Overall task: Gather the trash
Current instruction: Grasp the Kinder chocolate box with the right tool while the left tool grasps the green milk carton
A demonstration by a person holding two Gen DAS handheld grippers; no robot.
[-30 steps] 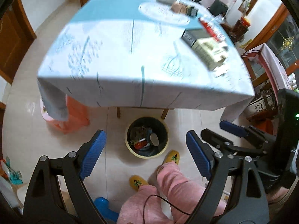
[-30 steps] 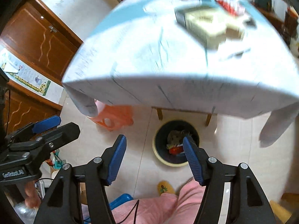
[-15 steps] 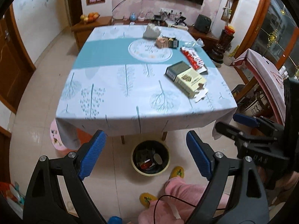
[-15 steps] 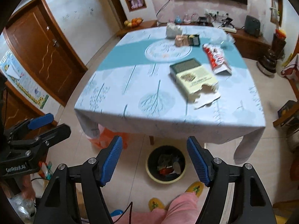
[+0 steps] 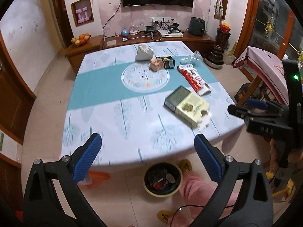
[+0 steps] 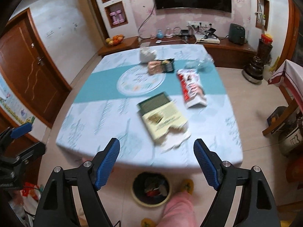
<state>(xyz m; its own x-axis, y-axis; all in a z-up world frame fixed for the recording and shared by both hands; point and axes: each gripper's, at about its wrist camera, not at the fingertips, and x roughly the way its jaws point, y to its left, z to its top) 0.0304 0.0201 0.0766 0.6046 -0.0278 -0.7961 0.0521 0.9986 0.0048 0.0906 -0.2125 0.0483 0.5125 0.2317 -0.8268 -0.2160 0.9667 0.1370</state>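
Note:
A table [image 5: 113, 113] [image 6: 94, 117] under a blue and white cloth carries the trash: a green and yellow box [image 5: 186, 104] [image 6: 161, 113] with torn white paper [image 5: 204, 121] [image 6: 176, 140] at its near end, a red and white pack [image 5: 194, 79] [image 6: 191, 87], small boxes [image 5: 162, 64] [image 6: 161, 67], a crumpled grey bag [image 5: 144, 54] and clear plastic [image 5: 191, 58]. A round bin [image 5: 151, 192] [image 6: 140, 201] with trash in it stands on the floor by the table's near edge. My left gripper [image 5: 147, 143] and right gripper [image 6: 156, 144] hang above that edge, jaws opening, nothing between them.
A person's pink trouser leg [image 5: 197, 189] and yellow slippers [image 5: 184, 165] are beside the bin. An orange stool [image 5: 98, 176] sits under the table's left corner. A pink-clothed side table [image 5: 265, 66] stands at the right, a wooden sideboard [image 6: 227, 47] along the back wall.
Both grippers have risen and tilted up: the bin has slid to the bottom of each view and the whole tabletop shows. Both pairs of jaws stand wider than before.

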